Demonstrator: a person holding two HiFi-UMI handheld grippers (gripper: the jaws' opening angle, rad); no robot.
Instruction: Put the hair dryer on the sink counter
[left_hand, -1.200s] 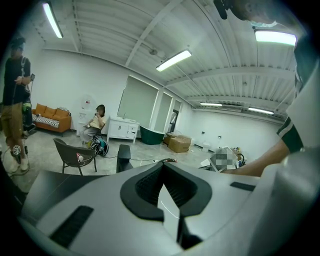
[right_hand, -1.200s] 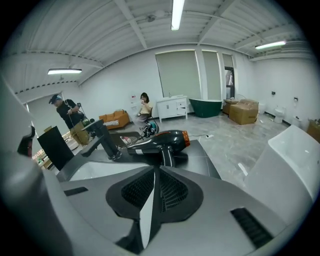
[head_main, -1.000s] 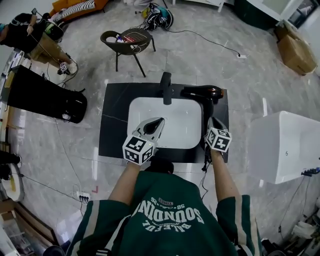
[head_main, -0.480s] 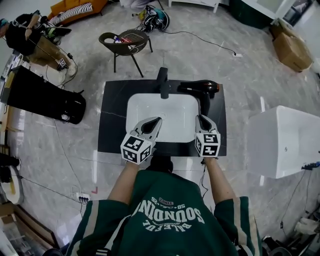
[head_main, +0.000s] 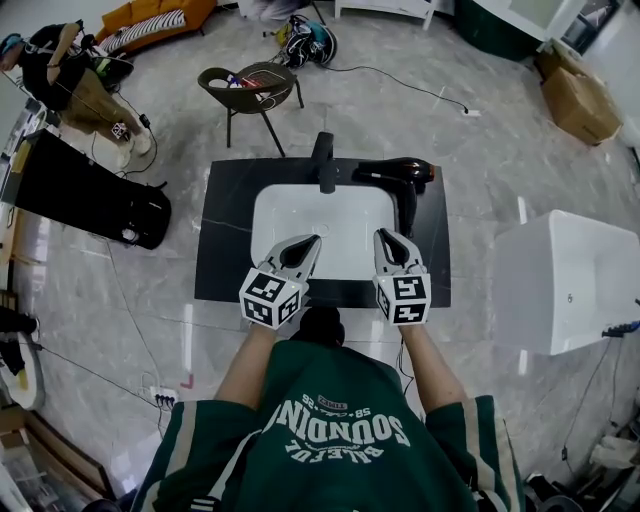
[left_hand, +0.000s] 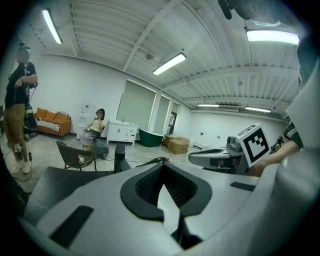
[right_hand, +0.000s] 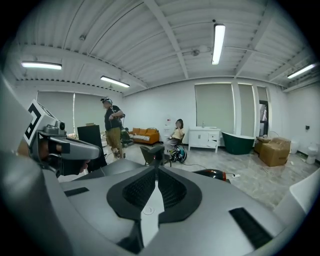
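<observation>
Now hair dryer (head_main: 398, 172) on sink counter (head_main: 226, 242)

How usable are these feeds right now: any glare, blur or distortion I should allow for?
Head view: sharp and evenly lit, edges bowed by the wide lens; the black hair dryer blends into the dark counter. Left gripper view: heavy fisheye, black corners, ceiling lights blown out. Right gripper view: same fisheye and vignette, background crisp.

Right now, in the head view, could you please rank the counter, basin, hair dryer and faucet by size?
1. counter
2. basin
3. hair dryer
4. faucet, standing nearer the camera
</observation>
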